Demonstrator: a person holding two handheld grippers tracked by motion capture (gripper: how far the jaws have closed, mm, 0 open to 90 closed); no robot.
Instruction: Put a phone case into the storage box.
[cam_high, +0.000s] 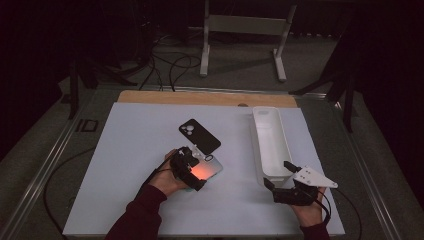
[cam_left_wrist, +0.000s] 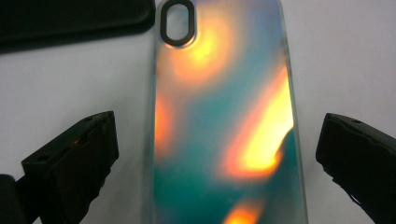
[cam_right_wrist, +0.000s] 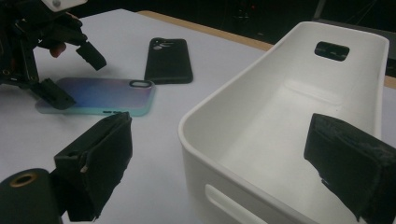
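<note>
The iridescent phone case (cam_left_wrist: 224, 126) lies flat on the white tabletop (cam_high: 125, 165), just beside the black case (cam_high: 200, 136). The left gripper (cam_high: 189, 169) straddles it, jaws apart. Flat and slick, it may skid or pop out when squeezed. The right gripper (cam_high: 287, 187) waits, jaws apart, at the white bin (cam_high: 270, 145).

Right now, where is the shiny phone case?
High view: the shiny case lies mid-table between the left gripper's open fingers, touching the black case, left of the white bin.
</note>
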